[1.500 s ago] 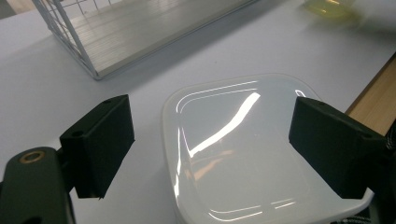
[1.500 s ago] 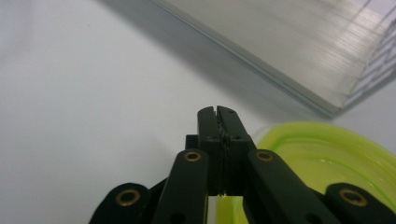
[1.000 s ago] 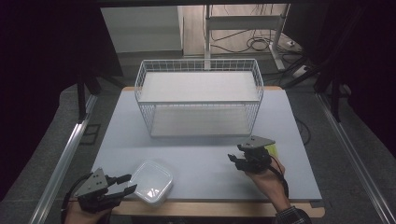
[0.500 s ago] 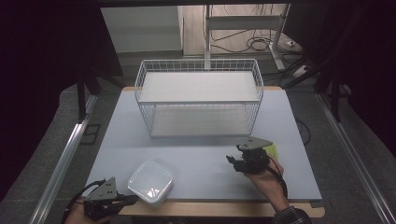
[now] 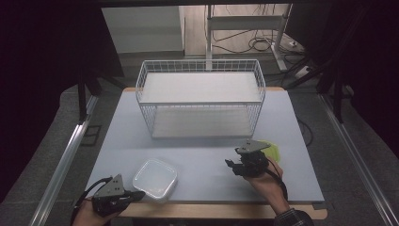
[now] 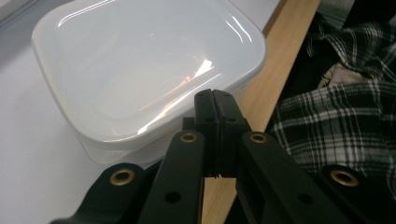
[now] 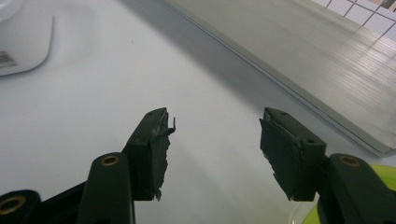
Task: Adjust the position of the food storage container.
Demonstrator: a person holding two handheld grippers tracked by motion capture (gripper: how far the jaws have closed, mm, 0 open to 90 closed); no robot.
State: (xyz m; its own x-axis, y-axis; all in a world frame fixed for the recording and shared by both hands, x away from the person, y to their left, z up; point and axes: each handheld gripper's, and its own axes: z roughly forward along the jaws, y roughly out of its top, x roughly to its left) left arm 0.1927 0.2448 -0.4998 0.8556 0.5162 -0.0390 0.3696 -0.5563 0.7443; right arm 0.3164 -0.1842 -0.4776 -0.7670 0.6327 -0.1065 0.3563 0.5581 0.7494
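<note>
Container [image 6: 140, 70] just ahead of my L hand-held gripper [image 6: 215, 95], jaws shut, empty: light, slick plastic, flexy; grab rim. R hand-held gripper [image 7: 215, 126] half-open, empty.

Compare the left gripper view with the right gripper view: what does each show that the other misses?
Left gripper view: the left gripper, jaws shut with nothing between them, by the near corner of the box lid; the wooden table edge and plaid cloth.

Right gripper view: the right gripper, jaws apart and holding nothing; the basket's floor; a green thing at the lower right.

Both: the pale tabletop and part of the box.
</note>
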